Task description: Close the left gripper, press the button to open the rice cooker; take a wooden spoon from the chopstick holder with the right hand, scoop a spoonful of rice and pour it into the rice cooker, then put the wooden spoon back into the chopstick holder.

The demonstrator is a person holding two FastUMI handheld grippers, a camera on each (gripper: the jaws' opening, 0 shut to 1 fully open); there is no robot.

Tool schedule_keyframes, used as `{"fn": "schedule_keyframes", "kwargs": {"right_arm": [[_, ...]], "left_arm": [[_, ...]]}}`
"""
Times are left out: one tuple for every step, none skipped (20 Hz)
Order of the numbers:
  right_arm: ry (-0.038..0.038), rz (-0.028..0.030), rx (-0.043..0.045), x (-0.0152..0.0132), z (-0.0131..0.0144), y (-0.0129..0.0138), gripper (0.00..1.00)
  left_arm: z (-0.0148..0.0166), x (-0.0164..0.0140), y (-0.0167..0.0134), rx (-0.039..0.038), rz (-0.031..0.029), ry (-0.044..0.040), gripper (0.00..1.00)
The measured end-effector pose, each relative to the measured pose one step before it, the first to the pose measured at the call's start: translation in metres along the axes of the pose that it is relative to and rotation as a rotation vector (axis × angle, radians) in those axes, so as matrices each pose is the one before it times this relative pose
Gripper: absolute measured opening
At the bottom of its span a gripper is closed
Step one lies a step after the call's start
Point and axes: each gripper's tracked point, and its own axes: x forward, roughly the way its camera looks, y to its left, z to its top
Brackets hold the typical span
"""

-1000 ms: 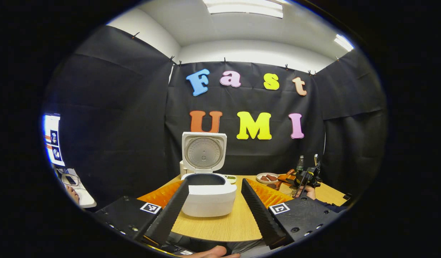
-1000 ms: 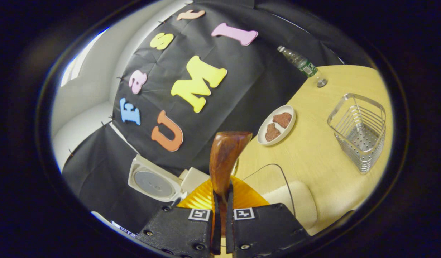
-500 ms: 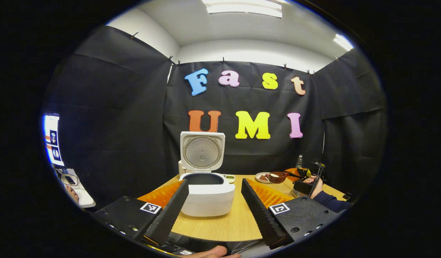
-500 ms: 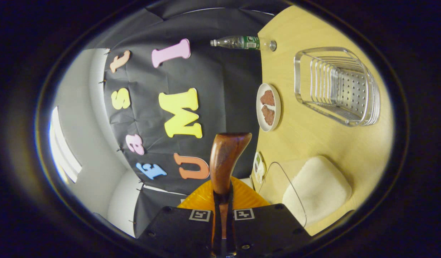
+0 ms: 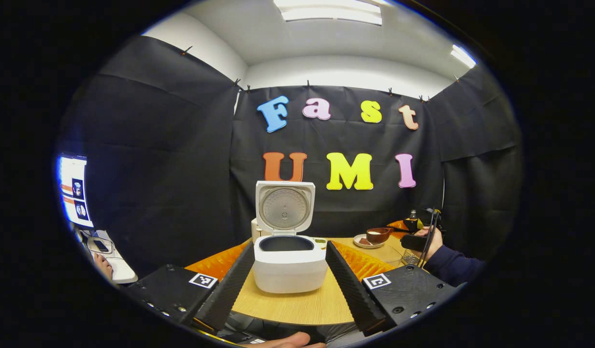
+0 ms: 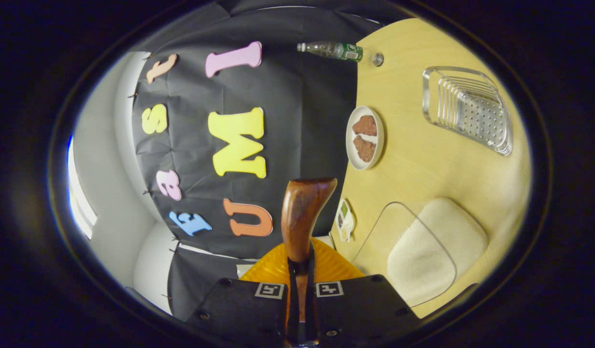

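One rice cooker [image 5: 288, 261], lid up, on the counter [image 5: 297, 304] between the wide-open, empty left tongs [image 5: 288, 282]. One wooden spoon [image 6: 302, 217] clamped in the right tongs [image 6: 300, 309], bowl end forward. One chopstick holder [image 6: 466, 108], one rice dish [image 6: 425, 251], well apart.

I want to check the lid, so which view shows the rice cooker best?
The left gripper view: the rice cooker sits centred between the fingers, lid up and pot visible. In the right gripper view I can't make it out.

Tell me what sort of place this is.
Likely a staged kitchen table in a recording booth: a wooden table bears an open rice cooker, a plate of food and a metal chopstick holder, with black cloth hung behind.
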Motion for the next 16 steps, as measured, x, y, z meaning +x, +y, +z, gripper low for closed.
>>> {"fn": "schedule_keyframes", "kwargs": {"right_arm": [[0.01616, 0.00751, -0.01457, 0.00844, -0.01049, 0.01078, 0.10], [0.01509, 0.00581, -0.01759, 0.00869, -0.01155, 0.00986, 0.10], [0.01406, 0.00001, -0.02342, 0.01099, -0.01083, 0.00837, 0.10], [0.01682, -0.00764, -0.02455, 0.01033, -0.01236, 0.00562, 0.10], [0.01356, -0.01738, -0.01961, 0.01066, -0.01232, 0.00392, 0.07], [0.01409, -0.00940, -0.02672, 0.00947, -0.01245, 0.00800, 0.10], [0.01052, -0.00503, -0.03359, 0.01046, -0.01114, 0.00709, 0.10], [0.00669, -0.01023, -0.02957, 0.00858, -0.01113, 0.00747, 0.10], [0.01069, -0.00962, -0.03090, 0.00951, -0.01059, 0.00705, 0.10], [0.01081, -0.00896, -0.03467, 0.00847, -0.01169, 0.00795, 0.10], [0.00556, -0.01304, -0.04764, 0.01064, -0.00953, 0.00752, 0.10], [-0.01313, -0.02155, -0.05674, 0.00905, -0.00551, 0.00424, 0.10], [-0.01461, -0.02754, -0.05925, 0.00957, -0.00406, 0.00427, 0.10], [-0.00893, -0.02746, -0.06050, 0.00790, -0.00605, 0.00421, 0.10], [-0.00506, -0.01812, -0.05396, 0.00696, -0.00402, 0.00534, 0.10], [-0.00721, -0.01613, -0.04674, 0.00561, -0.00626, 0.00447, 0.11]], "left_arm": [[0.00338, -0.00028, 0.00129, 0.00079, -0.00204, -0.00490, 0.94], [0.00212, 0.00100, 0.00269, 0.00373, 0.00014, -0.00006, 0.94], [0.00428, 0.00152, 0.00255, 0.00652, 0.00150, -0.00076, 0.94], [0.00325, -0.00011, 0.00316, 0.00726, 0.00332, -0.00256, 0.94], [0.00300, -0.00054, 0.00393, 0.00519, 0.00685, -0.00352, 0.94], [0.00286, -0.00040, 0.00359, 0.00304, 0.00742, -0.00492, 0.94], [0.00366, 0.00010, 0.00268, 0.00028, 0.00450, -0.00537, 0.94], [0.00306, -0.00274, 0.00105, -0.00051, -0.00024, -0.00075, 0.94], [0.00150, -0.00200, 0.00211, -0.00277, 0.00138, -0.00205, 0.94], [0.00286, -0.00003, 0.00456, -0.00291, 0.00323, -0.00839, 0.94], [0.00115, -0.00054, 0.00443, -0.00624, 0.00563, -0.00362, 0.94], [-0.00009, -0.00052, 0.00354, -0.01142, 0.00548, -0.00369, 0.94], [-0.00134, 0.00087, 0.00096, -0.01306, -0.00278, 0.00474, 0.94], [-0.00487, -0.00110, -0.00034, -0.00883, -0.00660, 0.00892, 0.94], [-0.00363, -0.00118, 0.00081, -0.00618, 0.00035, 0.00601, 0.94], [-0.00163, -0.00125, 0.00313, -0.00411, 0.00213, 0.00283, 0.94]]}}
